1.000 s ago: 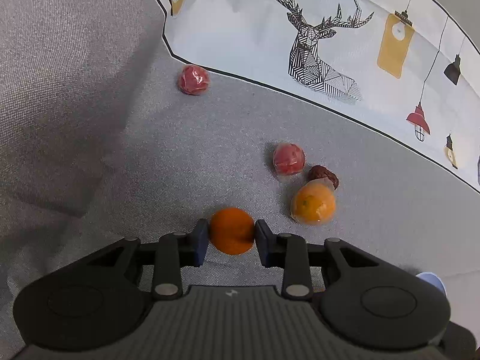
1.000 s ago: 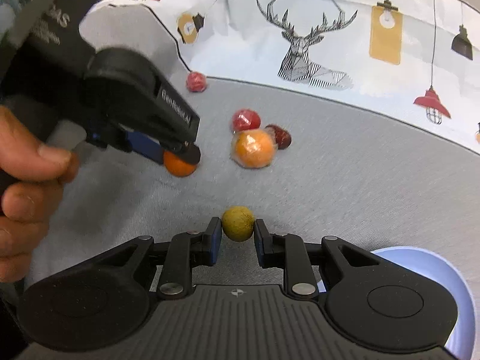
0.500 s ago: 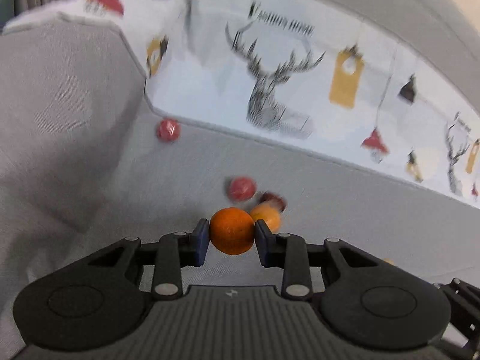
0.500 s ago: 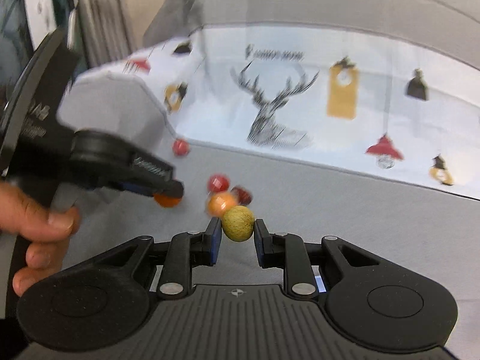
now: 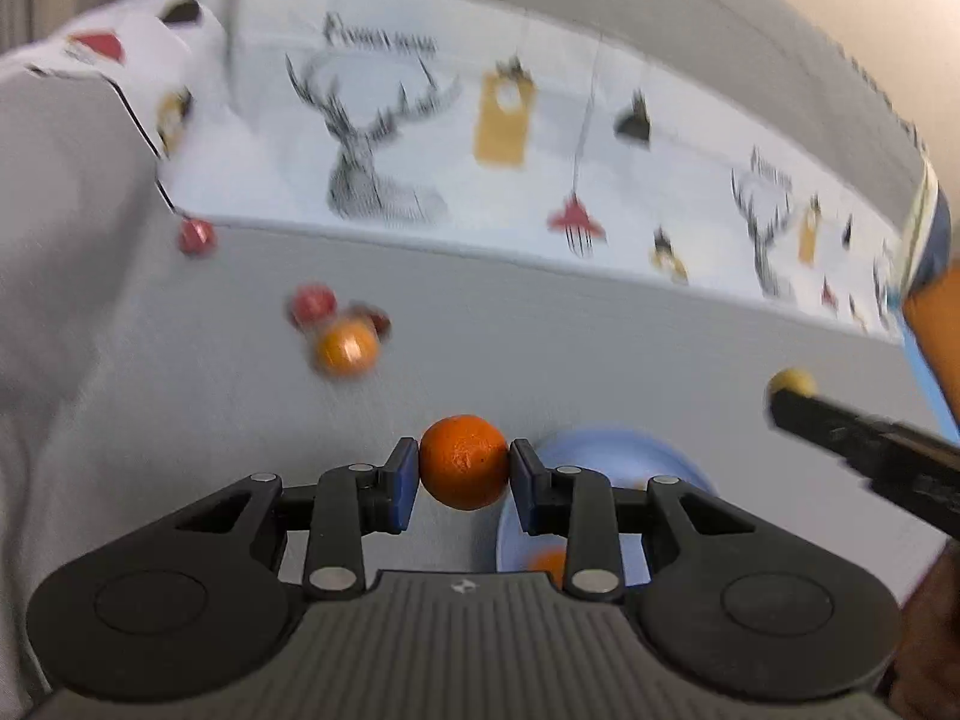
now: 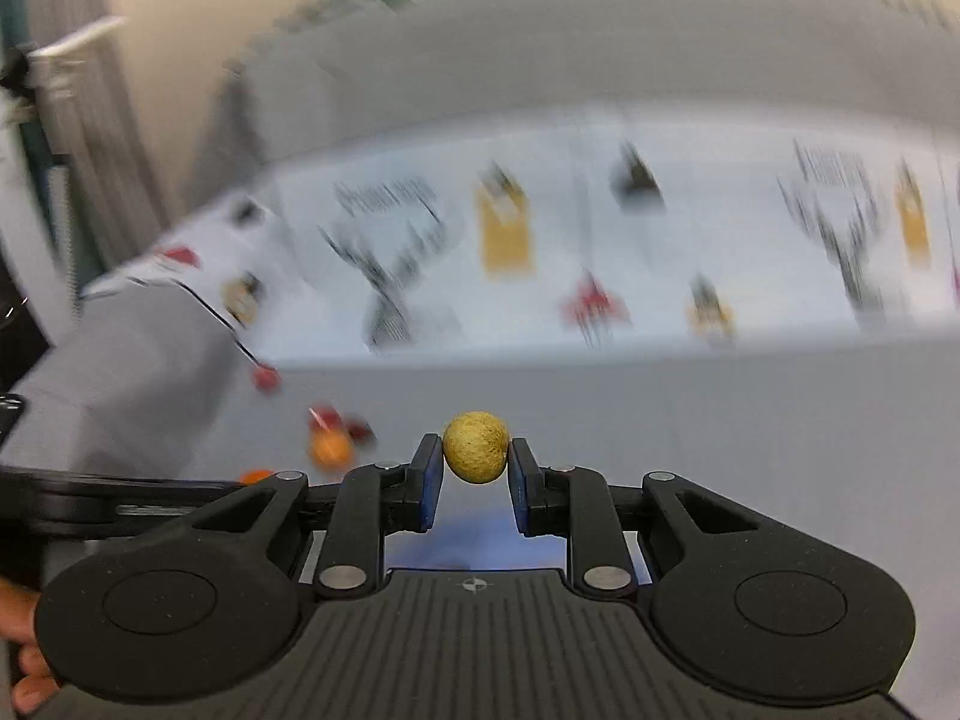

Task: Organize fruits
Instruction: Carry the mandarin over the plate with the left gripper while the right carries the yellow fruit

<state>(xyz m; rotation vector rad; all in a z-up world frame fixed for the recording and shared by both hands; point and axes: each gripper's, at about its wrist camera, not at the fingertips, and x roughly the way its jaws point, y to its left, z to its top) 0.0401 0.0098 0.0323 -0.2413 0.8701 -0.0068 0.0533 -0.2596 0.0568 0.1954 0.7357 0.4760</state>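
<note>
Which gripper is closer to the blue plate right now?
Left, as far as the views show. The left gripper, clamping the orange fruit, hangs at the blue plate's near-left edge. The right gripper, holding the yellowish fruit, is off to the plate's right.

- The blue plate (image 5: 606,450) lies mostly behind the left tongs' (image 5: 464,463) body, and the orange piece (image 5: 549,564) on it shows only as a sliver
- The printed cloth (image 6: 540,240) smears with motion, its lettering unreadable
- The distant fruit cluster (image 6: 333,435) blurs into red and orange blobs
</note>
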